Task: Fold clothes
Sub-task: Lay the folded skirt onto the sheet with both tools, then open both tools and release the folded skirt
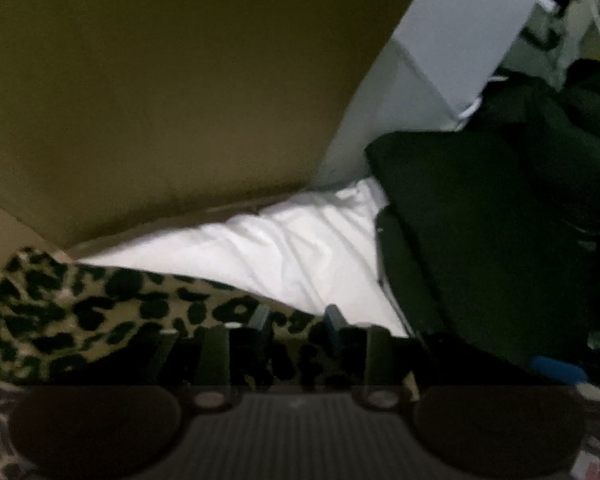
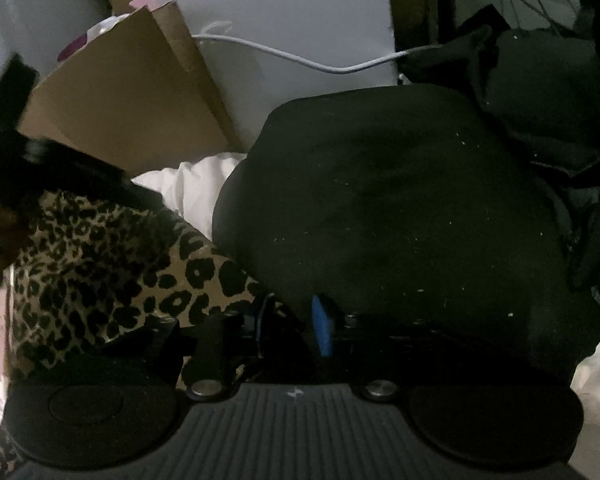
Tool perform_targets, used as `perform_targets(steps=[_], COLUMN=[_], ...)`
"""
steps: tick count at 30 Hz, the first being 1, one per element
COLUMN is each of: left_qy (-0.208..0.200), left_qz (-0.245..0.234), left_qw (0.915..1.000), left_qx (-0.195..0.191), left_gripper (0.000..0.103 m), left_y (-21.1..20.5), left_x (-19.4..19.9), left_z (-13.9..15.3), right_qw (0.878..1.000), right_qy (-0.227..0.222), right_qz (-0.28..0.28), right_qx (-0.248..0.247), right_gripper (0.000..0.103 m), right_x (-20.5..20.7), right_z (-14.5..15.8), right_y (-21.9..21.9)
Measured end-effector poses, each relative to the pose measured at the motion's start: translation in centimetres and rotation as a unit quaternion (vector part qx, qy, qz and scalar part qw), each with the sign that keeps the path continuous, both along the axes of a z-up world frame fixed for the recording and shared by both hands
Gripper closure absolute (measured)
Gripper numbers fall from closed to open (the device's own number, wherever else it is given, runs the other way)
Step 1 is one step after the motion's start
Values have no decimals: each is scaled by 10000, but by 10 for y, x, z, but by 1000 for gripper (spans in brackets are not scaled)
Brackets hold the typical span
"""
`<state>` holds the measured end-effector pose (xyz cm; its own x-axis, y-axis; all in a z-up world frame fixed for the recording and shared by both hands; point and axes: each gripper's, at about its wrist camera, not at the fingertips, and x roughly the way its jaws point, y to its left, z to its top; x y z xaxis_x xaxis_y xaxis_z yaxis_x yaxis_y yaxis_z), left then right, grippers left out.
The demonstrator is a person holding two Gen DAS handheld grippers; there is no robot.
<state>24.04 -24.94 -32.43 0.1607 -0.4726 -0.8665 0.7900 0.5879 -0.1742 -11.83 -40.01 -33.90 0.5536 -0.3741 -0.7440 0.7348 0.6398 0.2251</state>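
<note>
Left gripper (image 1: 296, 320): we see its two fingers standing a little apart, tips low against the leopard-print garment (image 1: 100, 312). Fabric lies between and around them, but blur keeps us from telling whether they clamp it.

Right gripper (image 2: 292, 320): we see its fingers with a narrow gap, one blue pad (image 2: 323, 328) exposed. The tips sit at the seam where the leopard-print garment (image 2: 112, 272) meets the black garment (image 2: 400, 216). We cannot tell whether any cloth is pinched.

Leopard-print garment: it lies crumpled at the lower left of both views, directly under the gripper tips and partly over the white sheet (image 1: 292, 248).

Black garment: we see a bulky dark mound, right of the leopard print and touching it, resting on the white sheet (image 2: 192, 188).

Cardboard (image 2: 128, 100): a brown panel stands tilted behind the clothes, against the pale wall (image 2: 280, 12); in the left wrist view the cardboard (image 1: 160, 92) fills the upper left.

White cable (image 2: 300, 60): it sags across the wall above the black garment.

Left gripper body (image 2: 40, 160): we see it as a dark blurred shape at the left edge of the right wrist view, above the leopard print.
</note>
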Motion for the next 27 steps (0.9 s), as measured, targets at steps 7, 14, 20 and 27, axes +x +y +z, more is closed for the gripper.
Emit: perform_targets(steps=[7,14,20,27], left_qy=[-144,-71,33,68], left_qz=[-124,190,543,900], left_qw=[9995,9994,9982,9957], left_qx=[-268,-286,-254,-231], left_gripper=[70,59,59,59], left_y=[57,123,182,238], left_x=[-17,-37,-55,-85], left_z=[43,43,35,26], right_qw=[9999,9993,9985,9891], right_qy=[33,-102,-240,-223], right_qz=[29,263,460,1446], right_qx=[-160,-229,-163,140], right_gripper=[68,60,58,58], right_x=[0,-2,12,43], right_z=[13,41,53,62], right_y=[6,35,64,102])
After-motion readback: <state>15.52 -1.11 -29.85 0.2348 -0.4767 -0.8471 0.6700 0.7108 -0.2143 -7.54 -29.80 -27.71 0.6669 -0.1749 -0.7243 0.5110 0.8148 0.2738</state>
